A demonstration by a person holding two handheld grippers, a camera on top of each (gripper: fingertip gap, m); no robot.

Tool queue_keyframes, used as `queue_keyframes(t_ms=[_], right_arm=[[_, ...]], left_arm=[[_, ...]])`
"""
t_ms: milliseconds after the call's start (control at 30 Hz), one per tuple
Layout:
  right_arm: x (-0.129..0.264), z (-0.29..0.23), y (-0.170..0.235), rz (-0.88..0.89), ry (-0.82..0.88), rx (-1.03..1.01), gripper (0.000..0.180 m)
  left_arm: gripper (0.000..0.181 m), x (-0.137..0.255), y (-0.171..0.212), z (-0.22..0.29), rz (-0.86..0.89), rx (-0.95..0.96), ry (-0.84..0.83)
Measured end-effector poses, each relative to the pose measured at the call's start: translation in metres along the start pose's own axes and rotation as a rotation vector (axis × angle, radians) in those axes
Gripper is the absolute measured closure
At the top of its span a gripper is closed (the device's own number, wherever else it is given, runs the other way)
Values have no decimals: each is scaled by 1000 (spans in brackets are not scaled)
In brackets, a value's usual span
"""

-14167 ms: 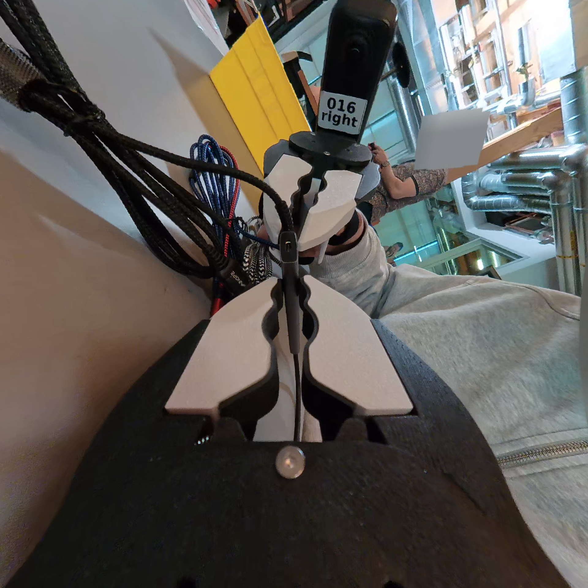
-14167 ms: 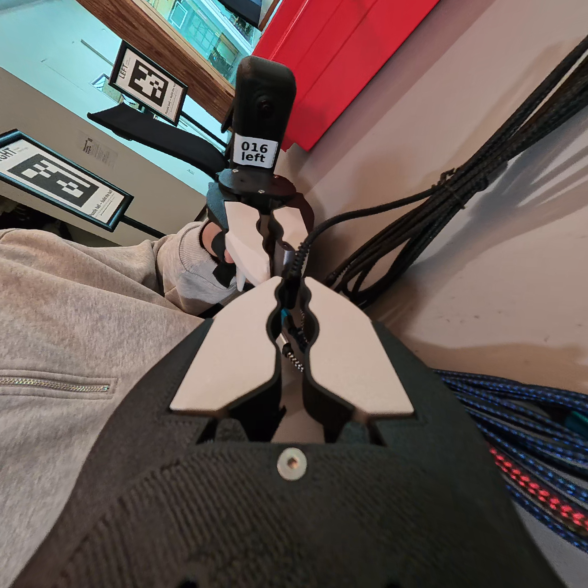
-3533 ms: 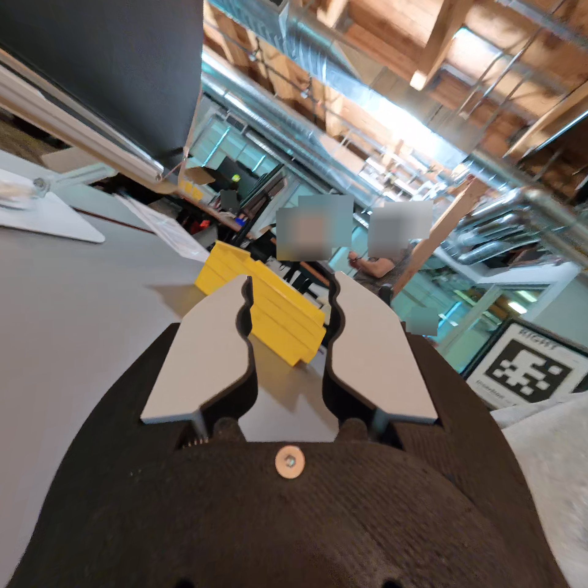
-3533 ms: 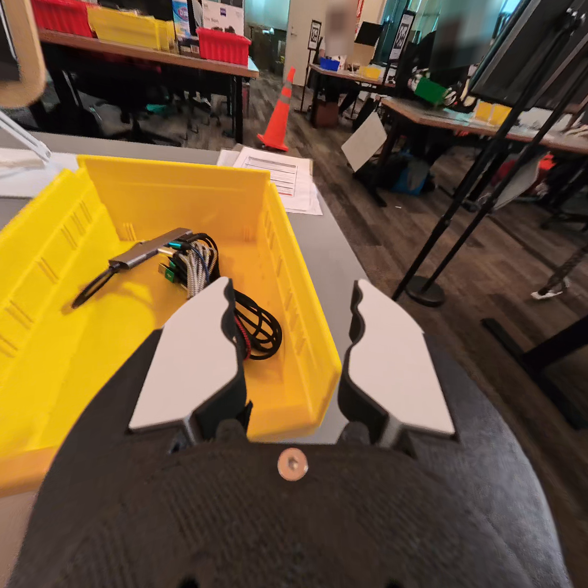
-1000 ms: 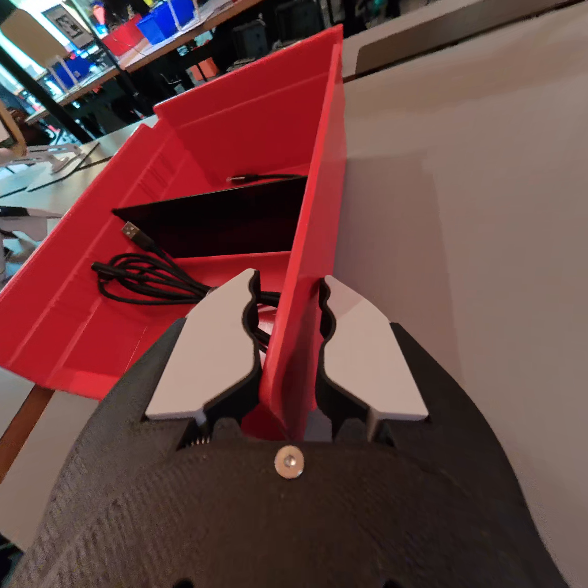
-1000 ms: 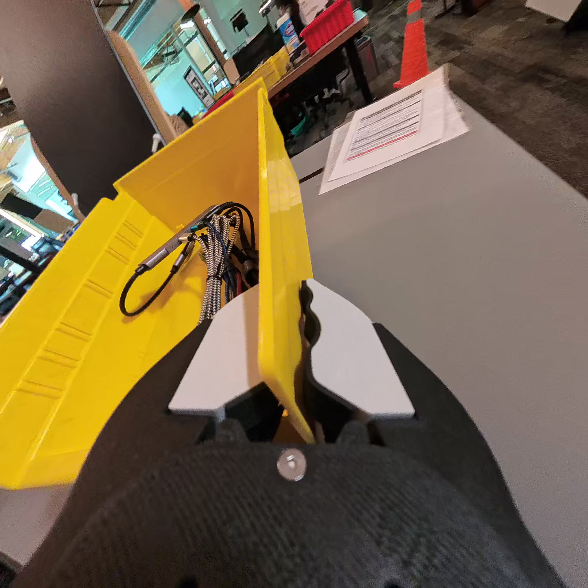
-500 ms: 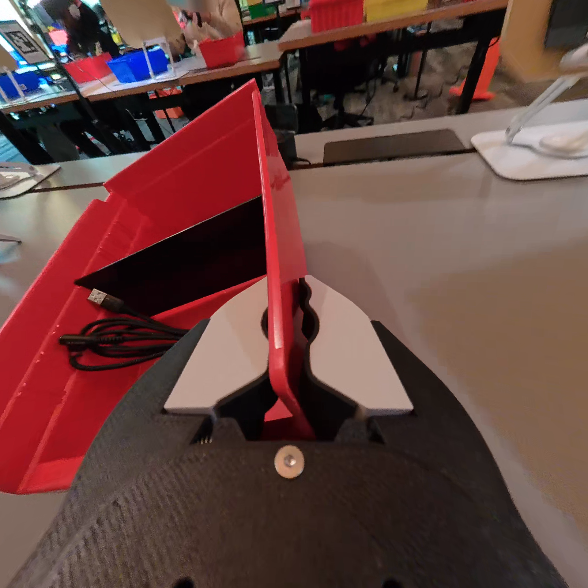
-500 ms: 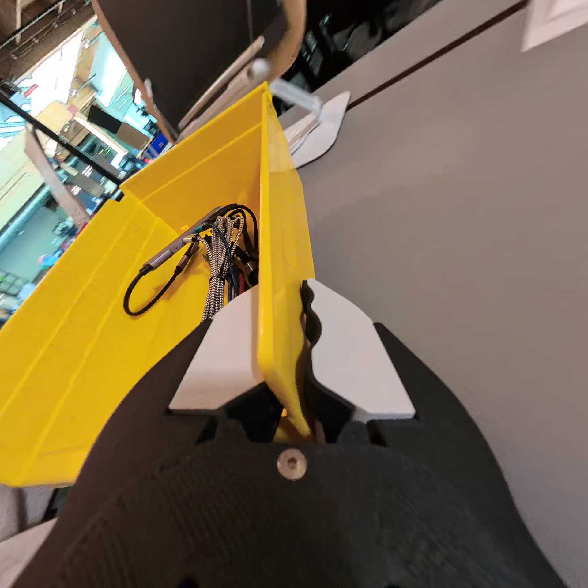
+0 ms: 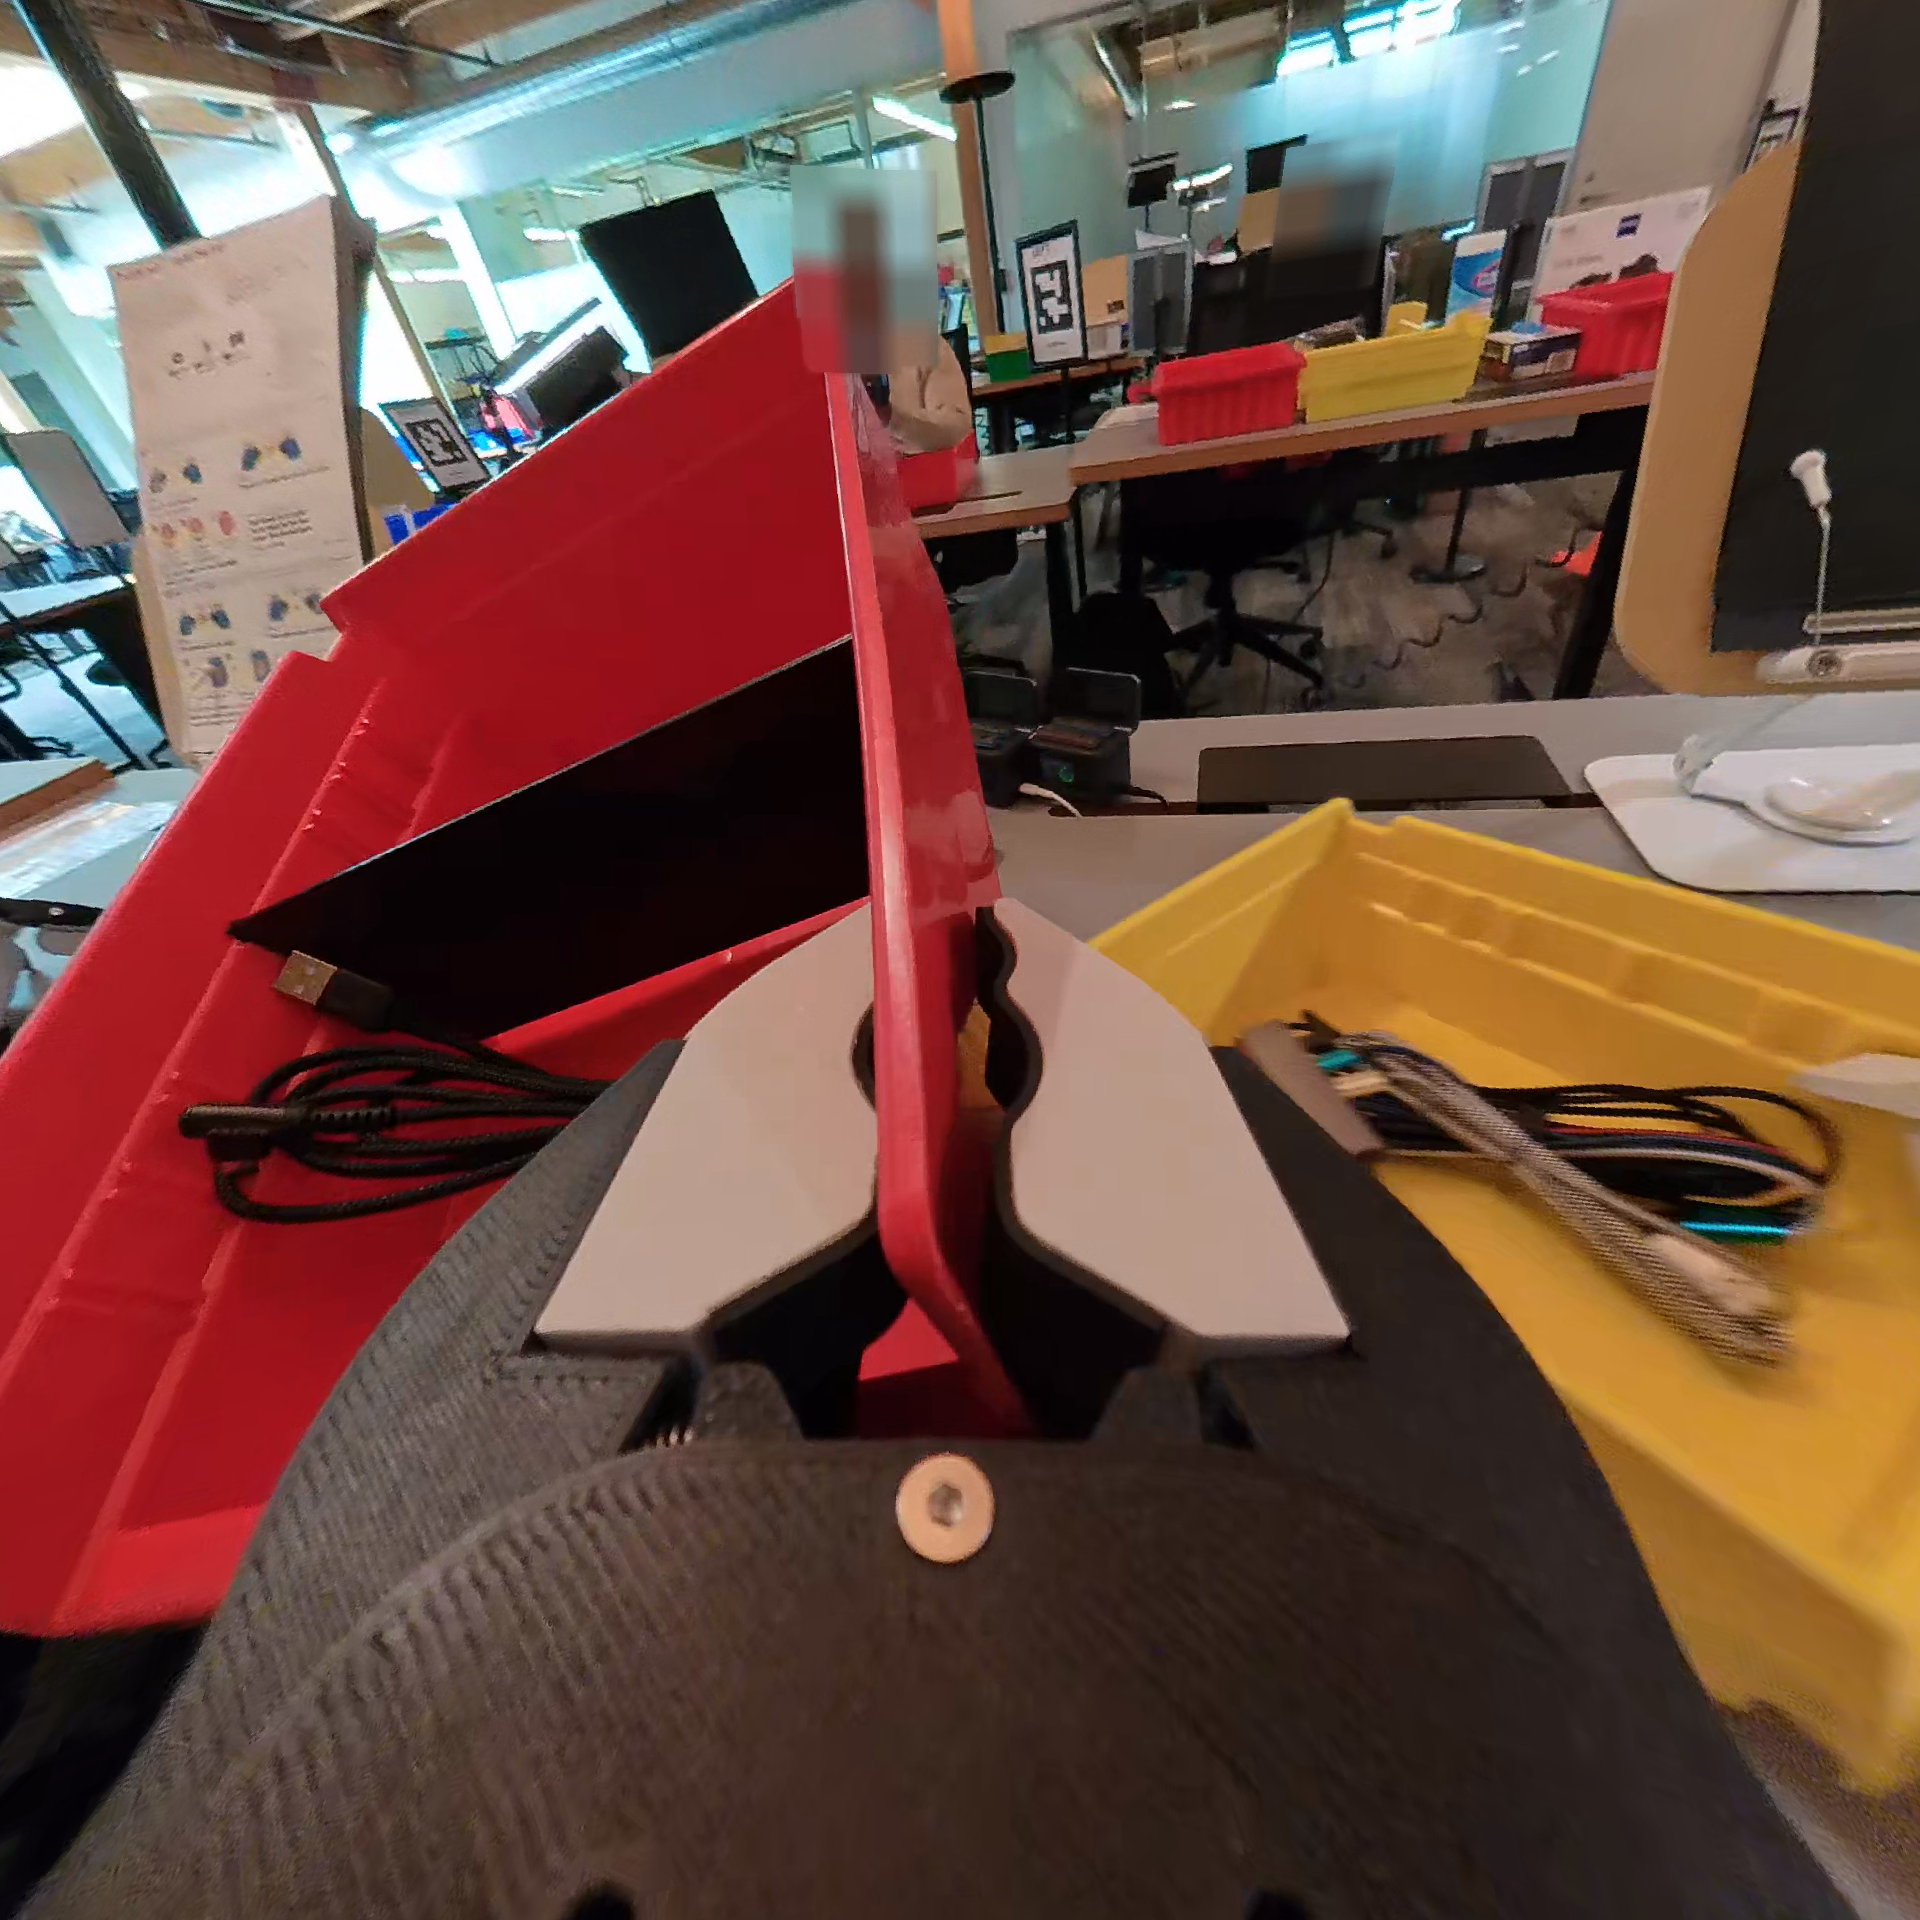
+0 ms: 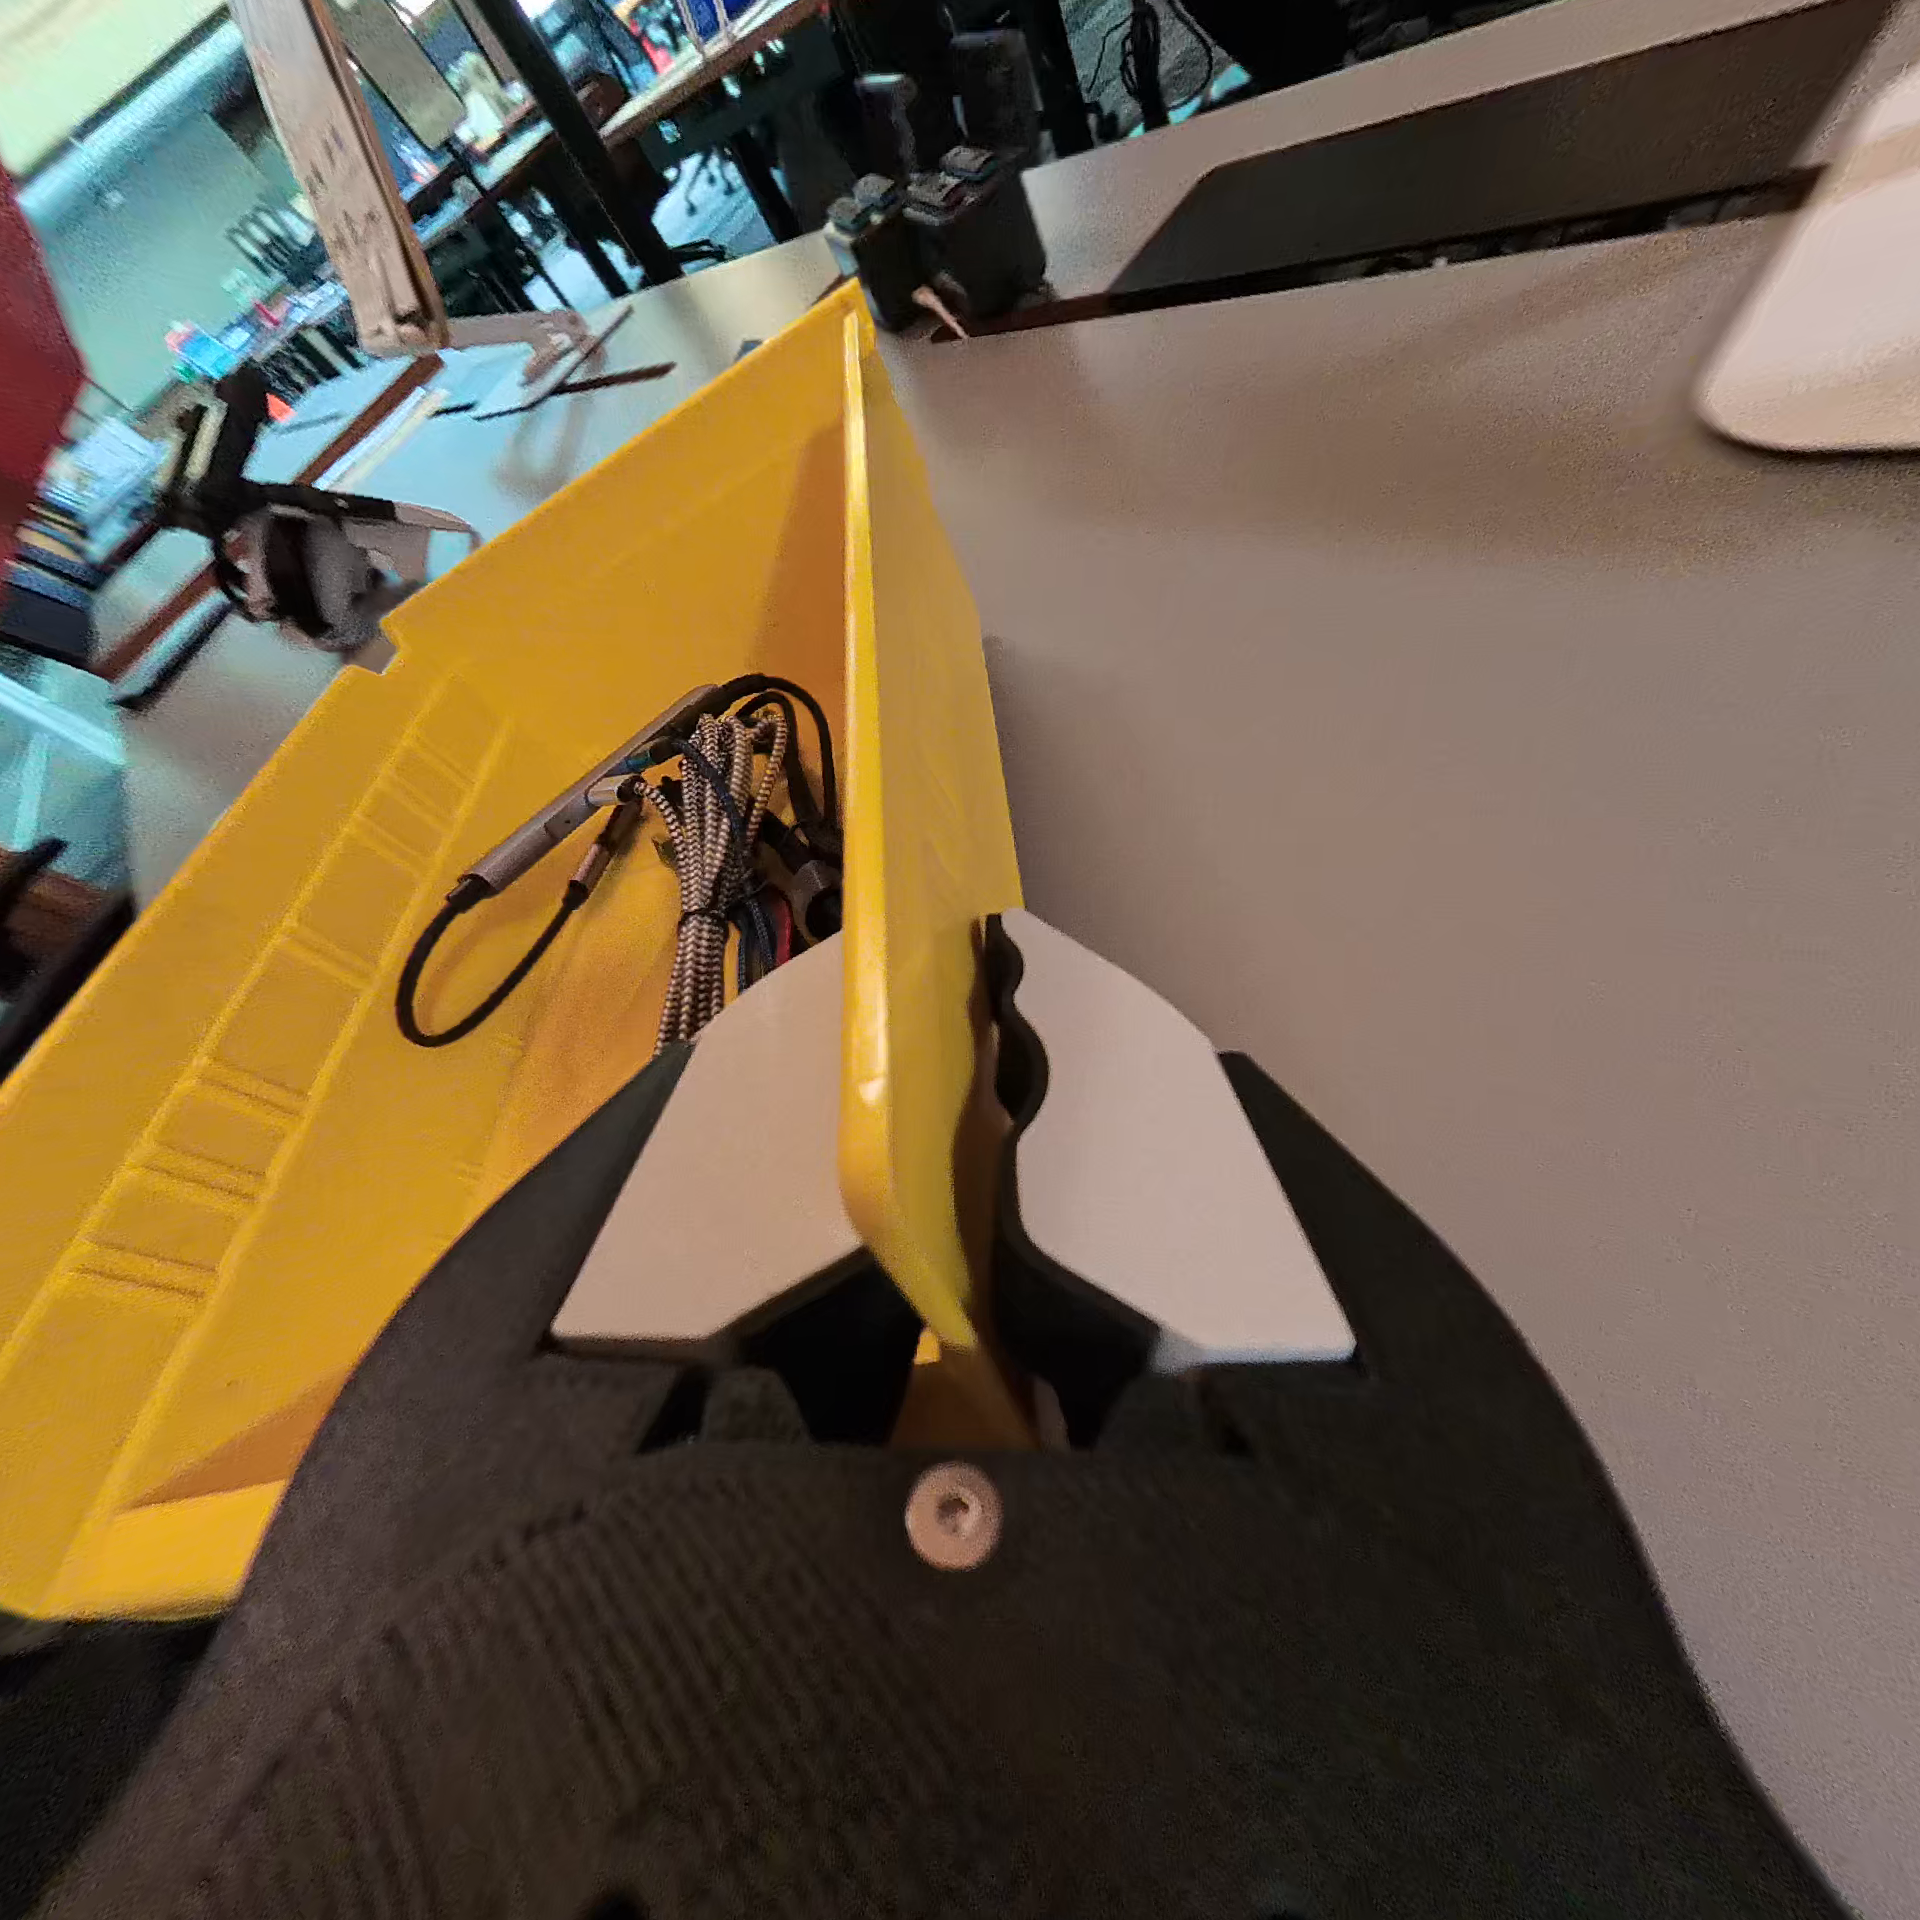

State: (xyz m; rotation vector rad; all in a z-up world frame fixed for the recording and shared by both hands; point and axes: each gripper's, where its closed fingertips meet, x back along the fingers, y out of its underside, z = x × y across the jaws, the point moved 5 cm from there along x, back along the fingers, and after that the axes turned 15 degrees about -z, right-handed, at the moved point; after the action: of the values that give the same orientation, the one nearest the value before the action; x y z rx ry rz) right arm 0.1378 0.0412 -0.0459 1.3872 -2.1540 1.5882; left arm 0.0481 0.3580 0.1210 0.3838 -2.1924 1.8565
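Observation:
My left gripper [image 9: 925,935] is shut on the right side wall of a red bin [image 9: 582,644]. The bin holds a black divider panel [image 9: 623,842] and a coiled black cable [image 9: 384,1122]. My right gripper [image 10: 914,935] is shut on the right side wall of a yellow bin [image 10: 904,727]. That bin holds a bundle of braided cables [image 10: 717,810] and a grey adapter [image 10: 561,821]. The yellow bin also shows in the left wrist view [image 9: 1558,935], just right of the red bin, with its cable bundle [image 9: 1579,1153].
Both bins are over a grey table [image 10: 1455,727]. A white stand base [image 9: 1756,821] and a black pad [image 9: 1371,769] lie at the table's far side. Black chargers [image 9: 1049,748] stand behind the red bin. Other tables with bins stand beyond. One gripper's finger ends stand about 35 cm off the other's.
Both grippers have closed on the bin walls and swung round with them. The red and yellow bins now sit side by side; the yellow bin has come into the left wrist view.

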Motion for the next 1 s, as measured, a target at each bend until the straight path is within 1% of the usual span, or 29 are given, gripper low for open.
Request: queue_keyframes(t_ms=[33,100,200,333,367,433,467,500,567,633,700,767,833,900,1000], right_arm=[[-20,-15,-3,0,32,13,169],[-55,-42,-7,34,27,-39,169],[-98,-80,-5,104,87,-83,168],[-136,-132,1,97,117,-148,157],[-142,-146,2,97,87,-152,148],[-150,-178,5,63,-20,-58,115],[-150,-189,7,27,-47,5,107],[-147,-196,8,2,-56,63,104],[-130,-203,4,10,-106,133,102],[-100,-204,-1,39,-202,167,94],[-61,-189,-6,70,-260,197,94],[-12,-162,-8,120,-266,252,93],[40,-122,-7,167,-214,318,96],[91,-73,3,196,-104,359,98],[163,1,38,202,68,343,107]], left_arm=[[170,0,0,-2,-5,-3,-6],[170,-2,2,-5,-12,3,-8],[170,-6,6,-11,-15,29,8],[171,-12,14,-18,-32,59,27],[170,-13,15,-19,-36,64,29],[171,-13,17,-21,-44,66,31],[171,-13,17,-21,-49,63,33],[171,-11,16,-21,-50,60,36],[171,-8,13,-20,-41,58,44],[170,-3,9,-16,-22,52,61],[171,1,2,-7,-5,33,93],[171,6,-7,7,10,12,152],[171,12,-18,30,30,-6,240],[171,19,-29,62,55,-36,338],[171,27,-40,130,77,-128,482]])
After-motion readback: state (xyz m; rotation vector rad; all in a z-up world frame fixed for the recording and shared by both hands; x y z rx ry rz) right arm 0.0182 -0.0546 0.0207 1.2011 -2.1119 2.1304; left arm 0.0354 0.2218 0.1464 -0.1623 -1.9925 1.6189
